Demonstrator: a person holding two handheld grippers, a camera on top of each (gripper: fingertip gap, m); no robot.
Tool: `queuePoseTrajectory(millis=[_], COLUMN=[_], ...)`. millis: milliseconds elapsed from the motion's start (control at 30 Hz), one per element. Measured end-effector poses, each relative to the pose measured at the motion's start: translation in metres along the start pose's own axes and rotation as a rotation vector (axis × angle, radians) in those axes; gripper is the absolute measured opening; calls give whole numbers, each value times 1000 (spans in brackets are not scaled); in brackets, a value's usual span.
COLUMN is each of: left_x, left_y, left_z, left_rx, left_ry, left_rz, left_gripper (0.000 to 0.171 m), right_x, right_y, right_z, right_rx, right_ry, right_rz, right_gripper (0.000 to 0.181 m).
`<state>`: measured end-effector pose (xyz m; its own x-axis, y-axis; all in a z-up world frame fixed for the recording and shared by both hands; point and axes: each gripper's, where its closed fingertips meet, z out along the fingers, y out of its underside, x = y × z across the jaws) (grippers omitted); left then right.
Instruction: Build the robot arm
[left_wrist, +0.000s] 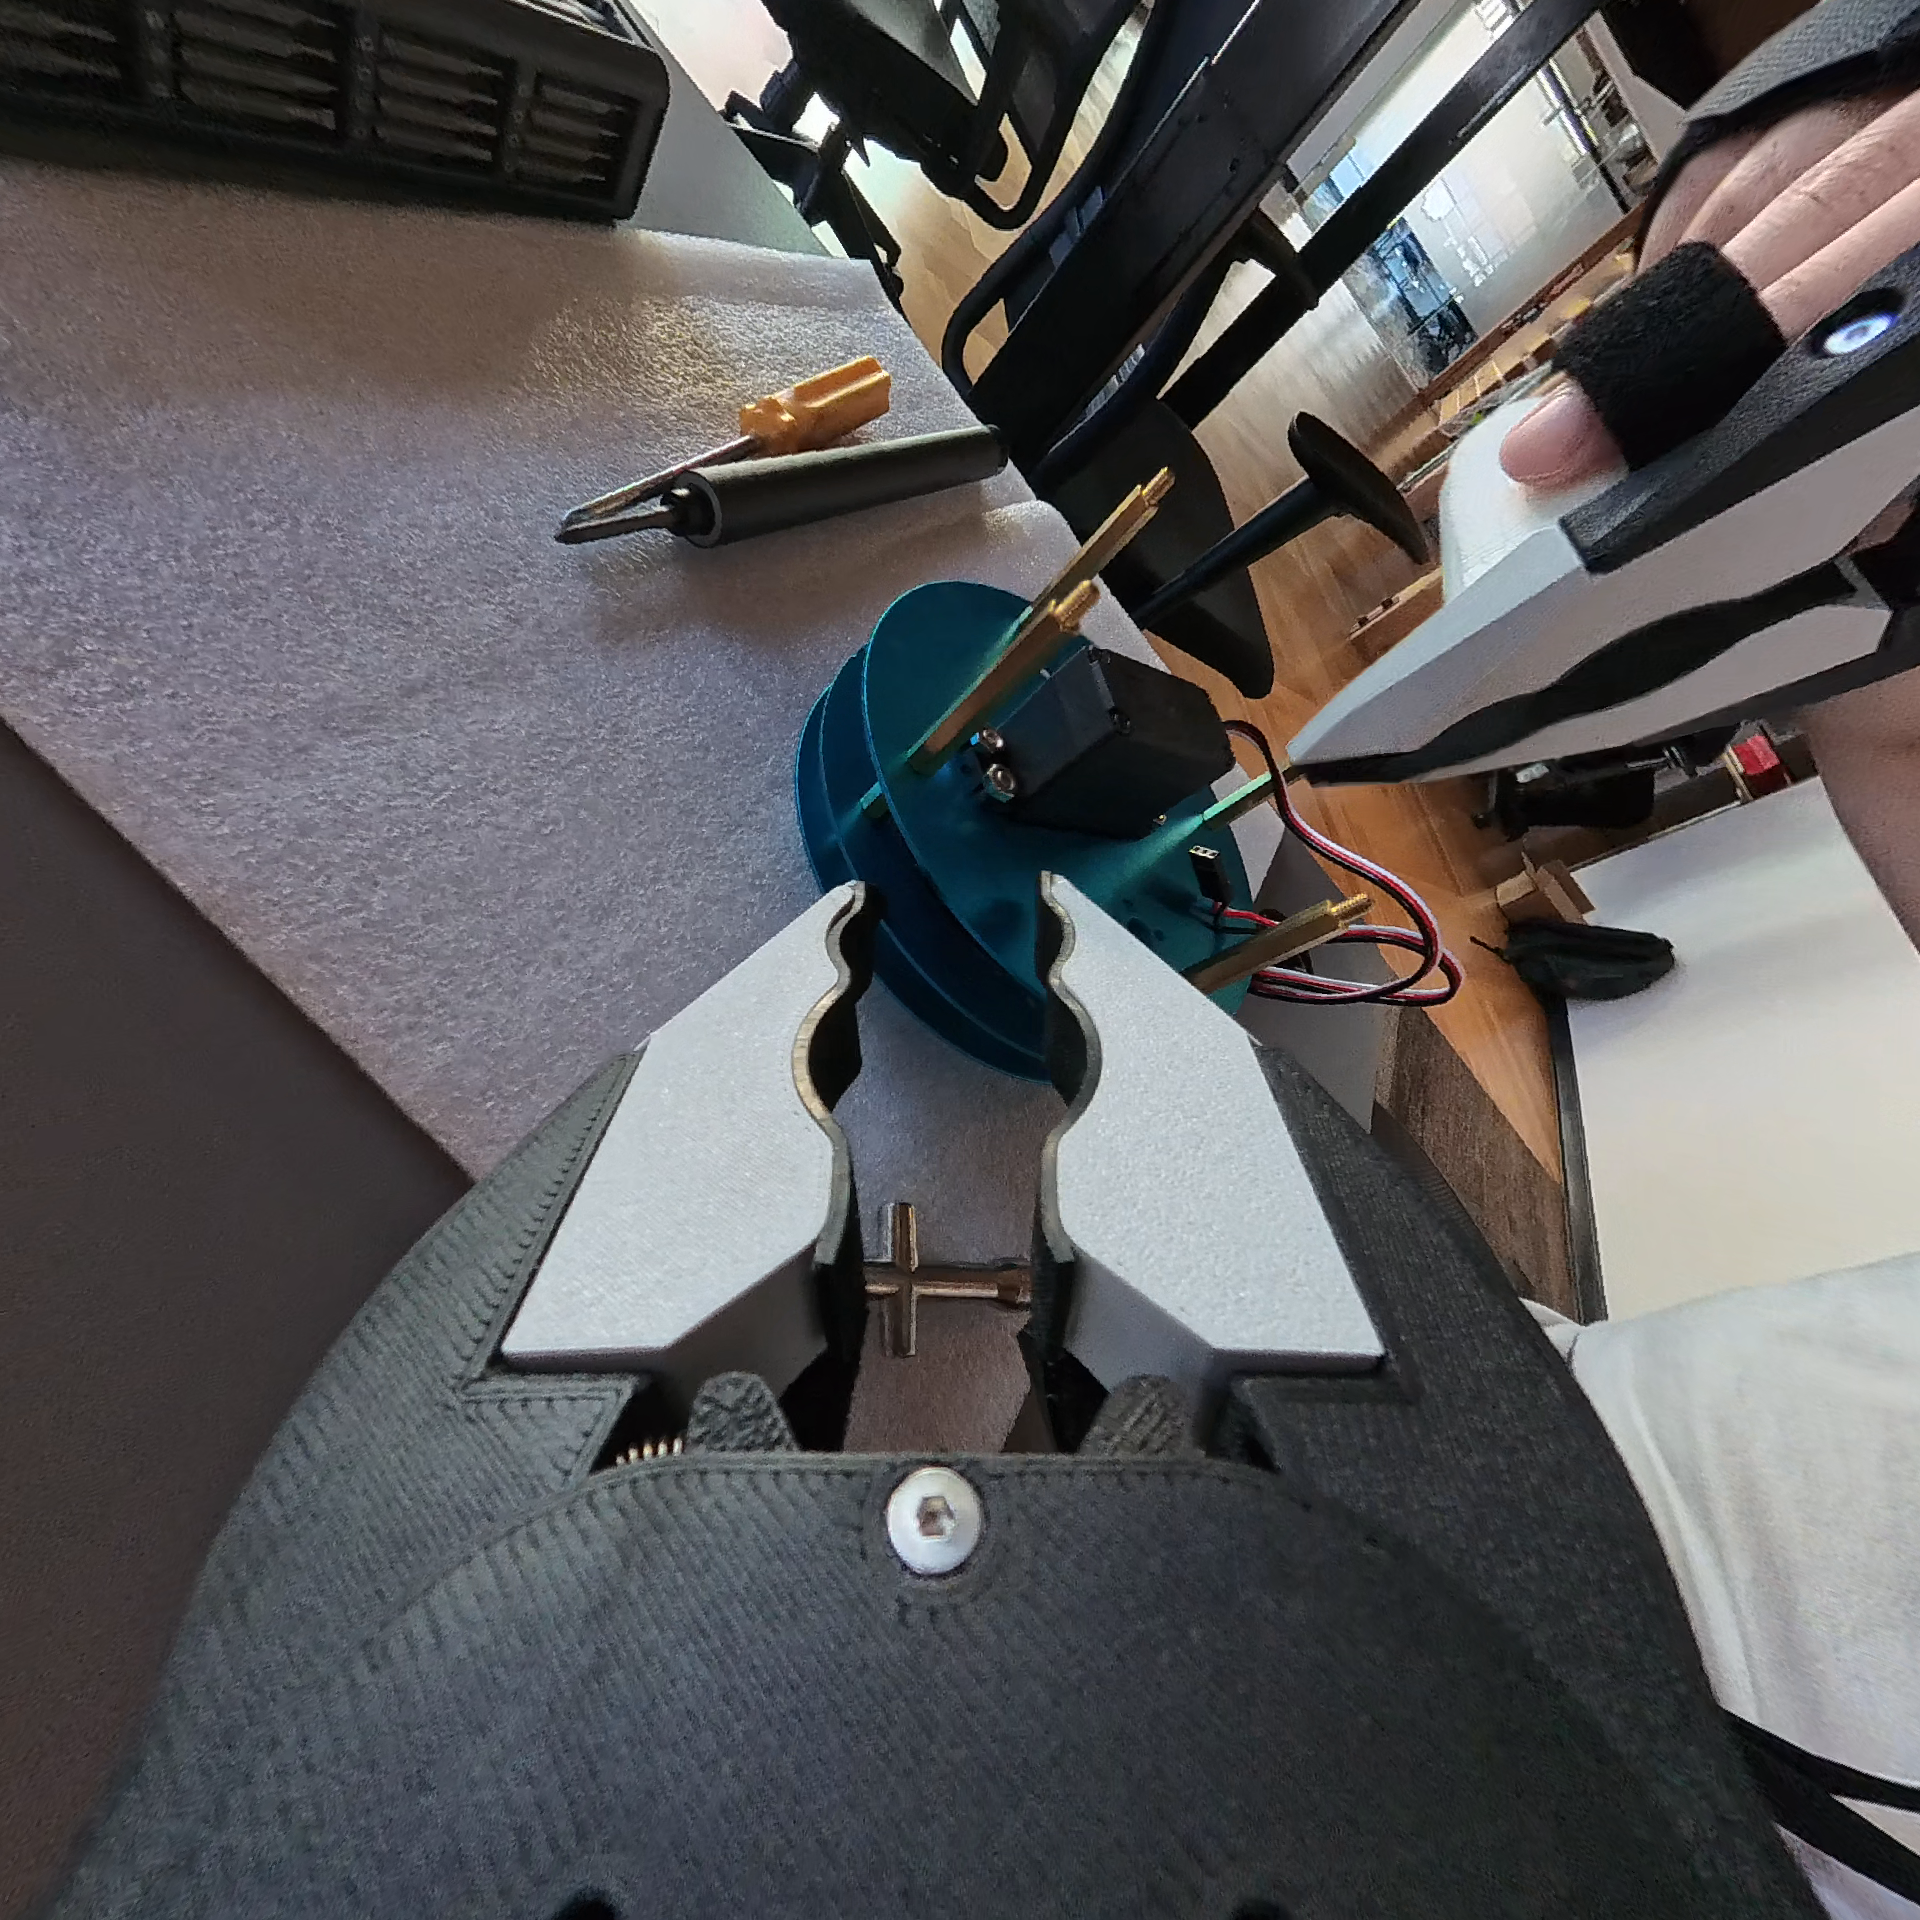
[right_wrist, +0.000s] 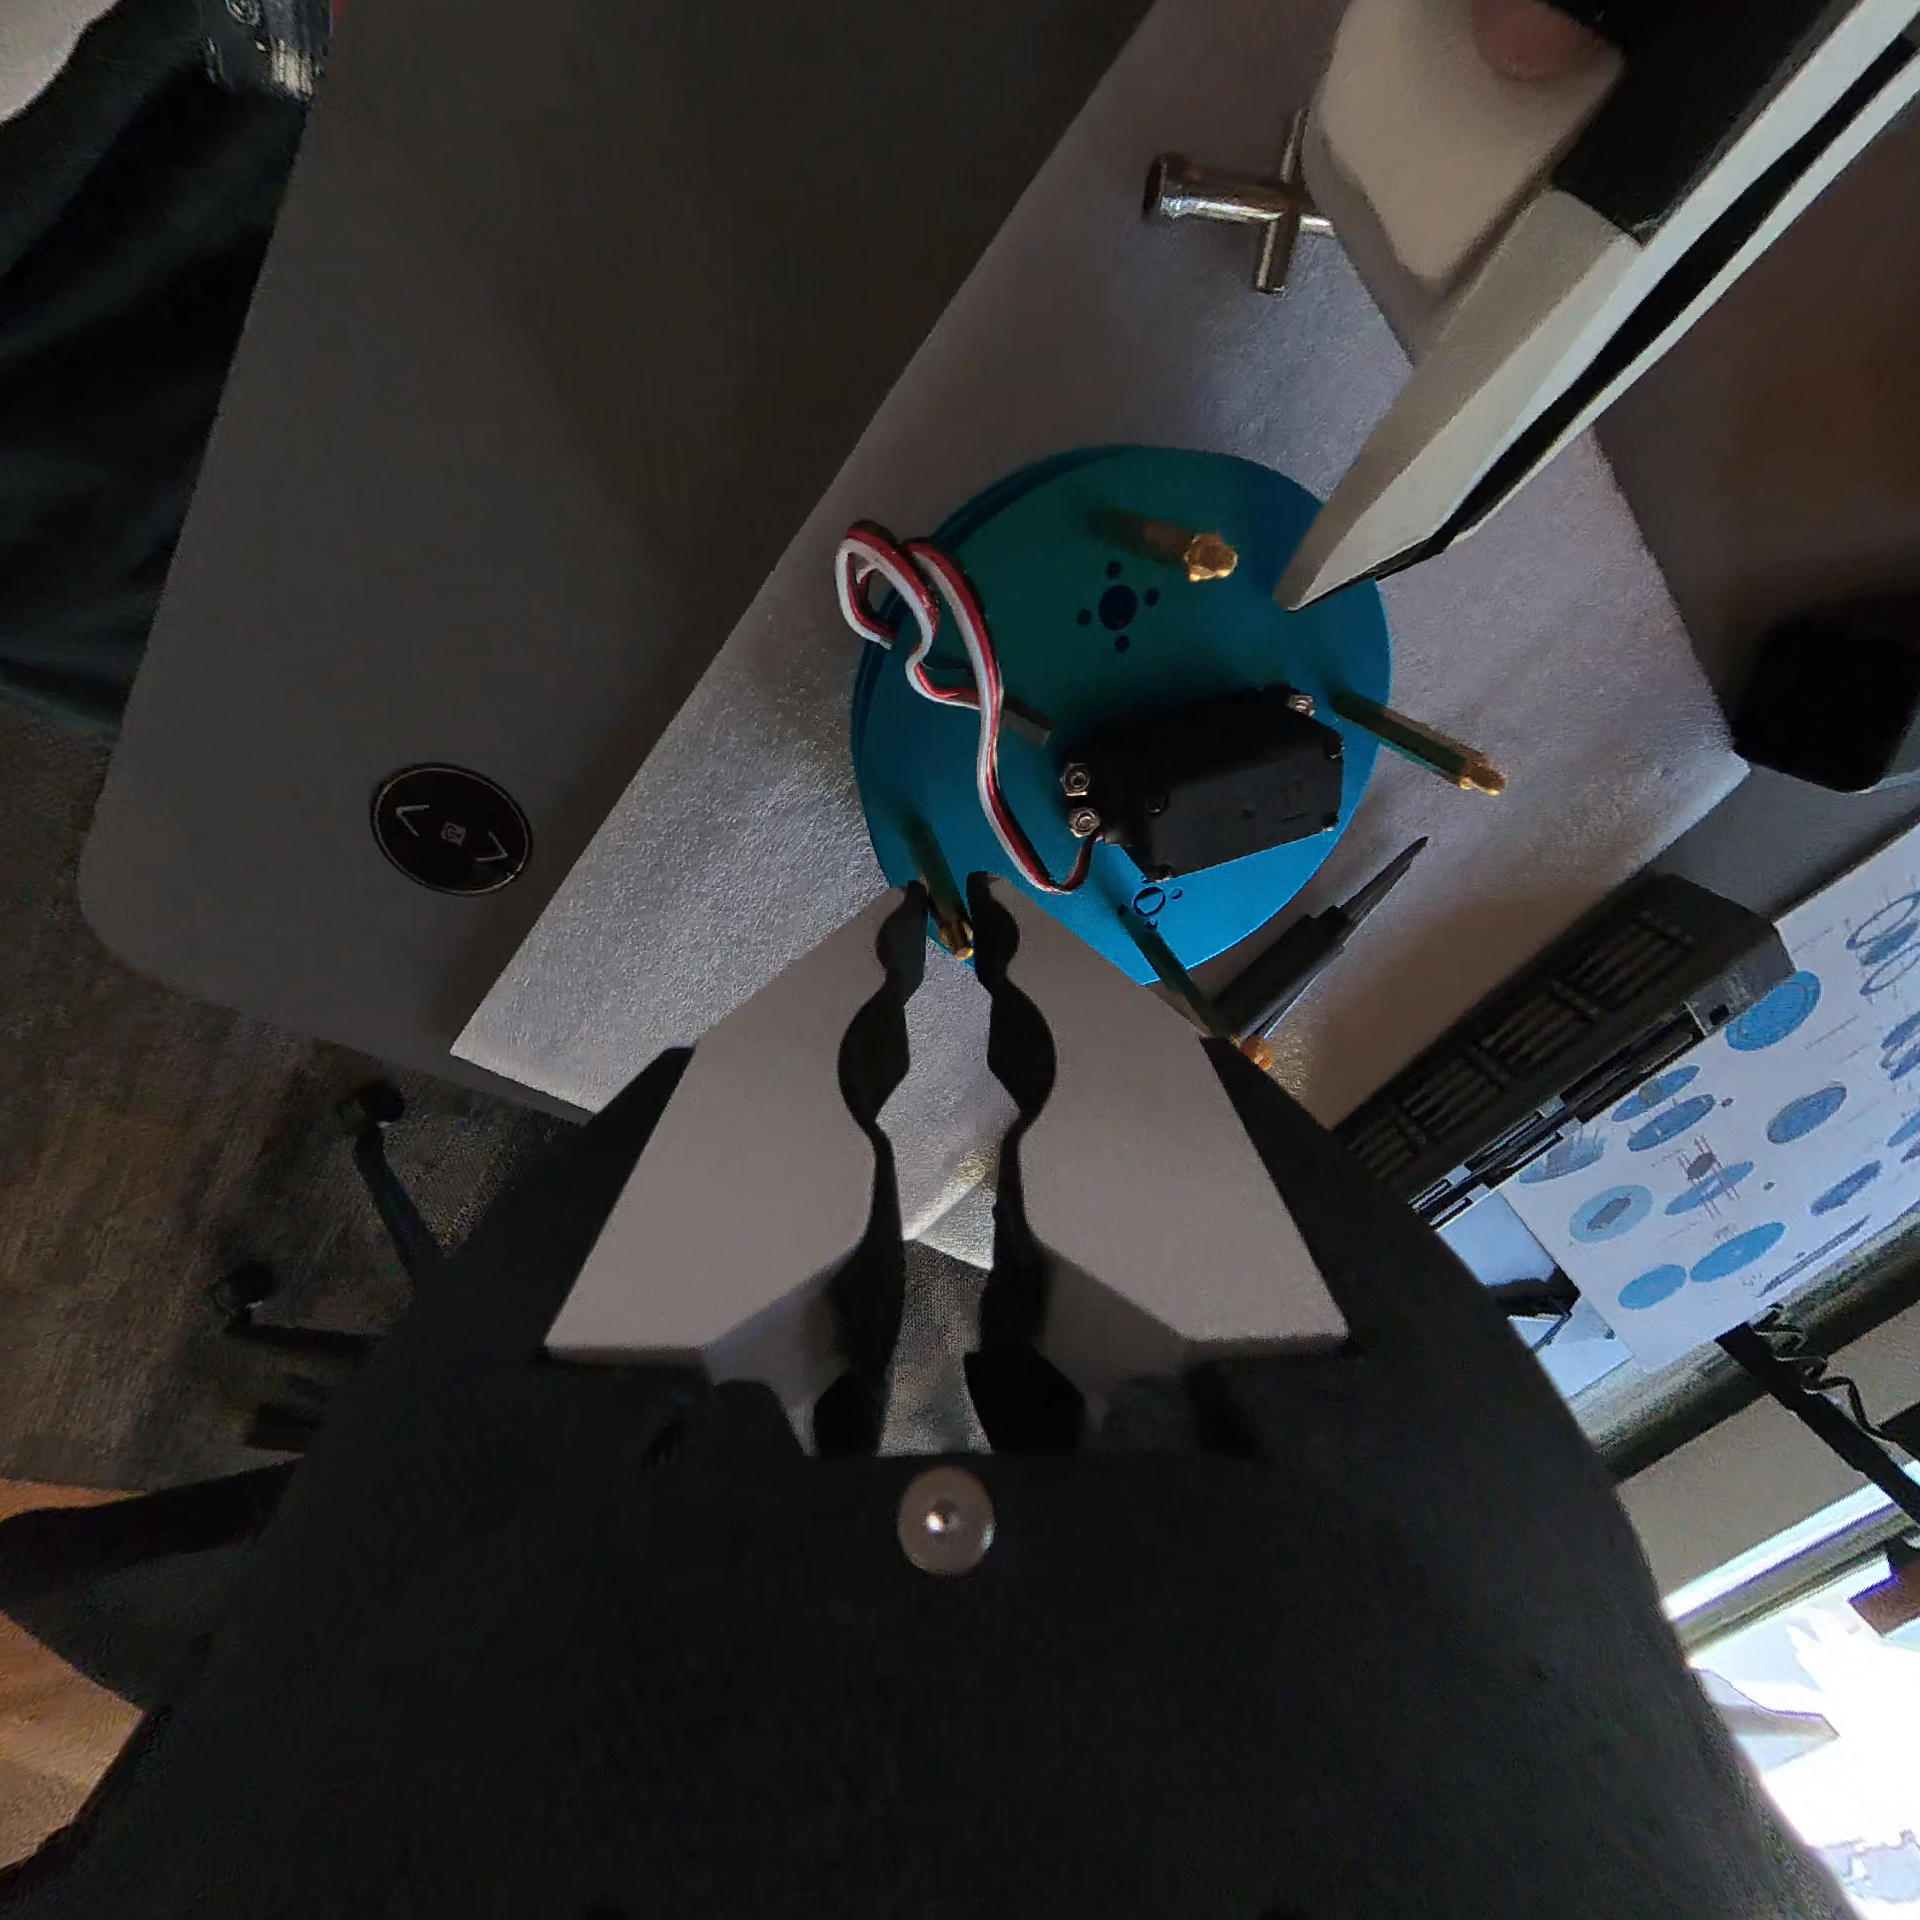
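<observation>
**A:** Entry, right side. What did your right tool (right_wrist: 948, 888) have?

**B:** Its jaws stood nearly closed, with a brass standoff (right_wrist: 954, 925) between the tips, at the lower left rim of the teal disc stack (right_wrist: 1195, 540). I read that as clenched on the standoff's upper end. The left wrist view agreed: your tool came in from the right of the frame and its tips met at the end of that post.

**A:** And your left tool (left_wrist: 956, 894)?

**B:** Released. The jaws were spread wide and held nothing. The tips sat at the near edge of the disc stack, at the centre of the frame. I could not tell whether they touched it.

**A:** Where did the stack lie?

**B:** Flat on the grey foam mat (left_wrist: 416, 675) on the tabletop. A black servo (right_wrist: 1216, 790) was screwed to its top plate, and the red, white and black lead (right_wrist: 935, 623) looped off toward the upper left. The other standoffs (left_wrist: 1101, 551) stood upright on the plate.

**A:** Loose items?

**B:**
- A cross-shaped metal wrench (left_wrist: 909, 1288) lay on the mat, seen low between your left fingers.
- A black driver handle (left_wrist: 852, 478) and a yellow-handled screwdriver (left_wrist: 821, 400) lay side by side, upper centre of the left view.
- A black bit case (left_wrist: 364, 104) sat at upper left.
</observation>
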<state>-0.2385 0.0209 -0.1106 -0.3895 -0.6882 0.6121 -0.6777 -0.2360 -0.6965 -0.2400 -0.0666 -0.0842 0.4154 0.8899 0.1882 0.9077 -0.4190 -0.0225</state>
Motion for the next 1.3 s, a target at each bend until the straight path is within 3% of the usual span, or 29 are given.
queuePoseTrajectory(millis=[567,733,1000,1133,1233,1300], left_x=[0,1,0,0,0,1], left_y=[-1,-2,-1,-1,0,0], left_z=[0,0,1,1,0,0], left_rx=[-1,4,1,1,0,4], left_ry=[3,10,3,3,0,3], left_rz=[-5,-7,-5,-9,-11,-11], left_gripper=[28,29,30,30,30,30], right_x=[-3,-4,-4,-5,1,8], right_y=[3,4,4,3,5,5], right_z=[5,6,5,5,2,-4], right_rx=[-153,-189,-168,-151,-28,143], right_ry=[-23,-46,-198,-186,-67,13], right_rz=[-278,-283,181,334,331,459], right_gripper=[8,7,6,6,13,28])
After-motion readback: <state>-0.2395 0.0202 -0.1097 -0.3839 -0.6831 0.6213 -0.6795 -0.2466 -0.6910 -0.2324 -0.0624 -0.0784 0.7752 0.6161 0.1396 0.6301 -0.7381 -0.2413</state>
